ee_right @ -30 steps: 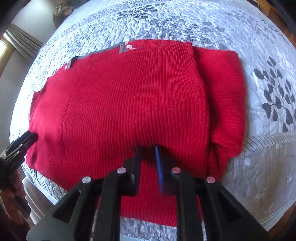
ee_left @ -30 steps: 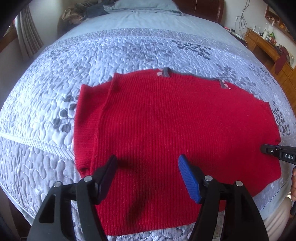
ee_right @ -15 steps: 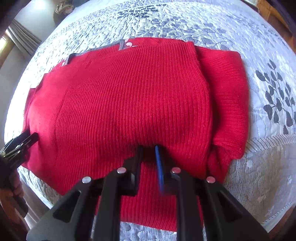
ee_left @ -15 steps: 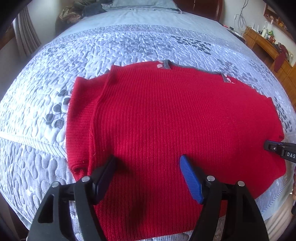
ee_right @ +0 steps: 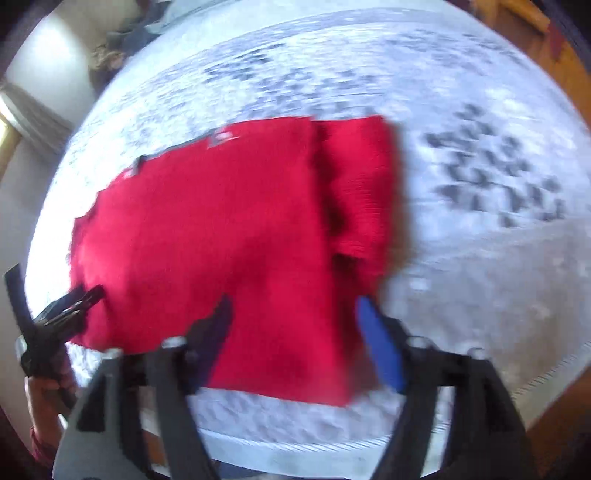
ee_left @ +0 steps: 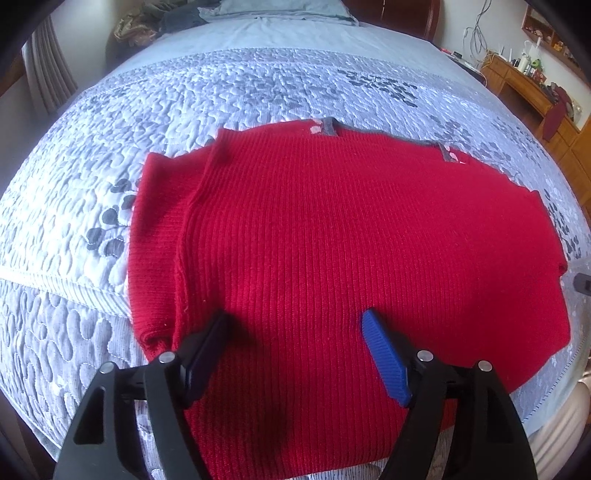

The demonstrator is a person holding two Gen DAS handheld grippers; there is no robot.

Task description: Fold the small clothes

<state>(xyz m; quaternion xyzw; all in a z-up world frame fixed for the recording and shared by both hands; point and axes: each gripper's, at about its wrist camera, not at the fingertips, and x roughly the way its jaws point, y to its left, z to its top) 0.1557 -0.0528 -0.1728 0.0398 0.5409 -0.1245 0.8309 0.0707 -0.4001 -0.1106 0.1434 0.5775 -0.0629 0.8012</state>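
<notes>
A red knitted garment [ee_left: 332, 251] with grey trim lies flat on the quilted bed; in the blurred right wrist view the same red garment [ee_right: 221, 236] shows a folded flap at its right side. My left gripper [ee_left: 295, 332] hovers over its near edge, jaws still opening, with nothing pinched between them. My right gripper [ee_right: 291, 317] is above the garment's near right part, jaws opening wide, and the cloth lies free below. At the right wrist view's left edge the left gripper [ee_right: 70, 302] appears, held by a hand.
The pale blue quilted bedspread [ee_left: 258, 85] surrounds the garment. Pillows and piled clothes [ee_left: 177, 18] lie at the bed's head. A wooden dresser [ee_left: 532, 88] with small items stands at the right. The bed's near edge [ee_right: 295, 439] runs close below the grippers.
My right gripper has let go of the red garment, opened wide and lifted away, so the garment looks smaller and blurred. The left gripper has opened slightly and stayed in place.
</notes>
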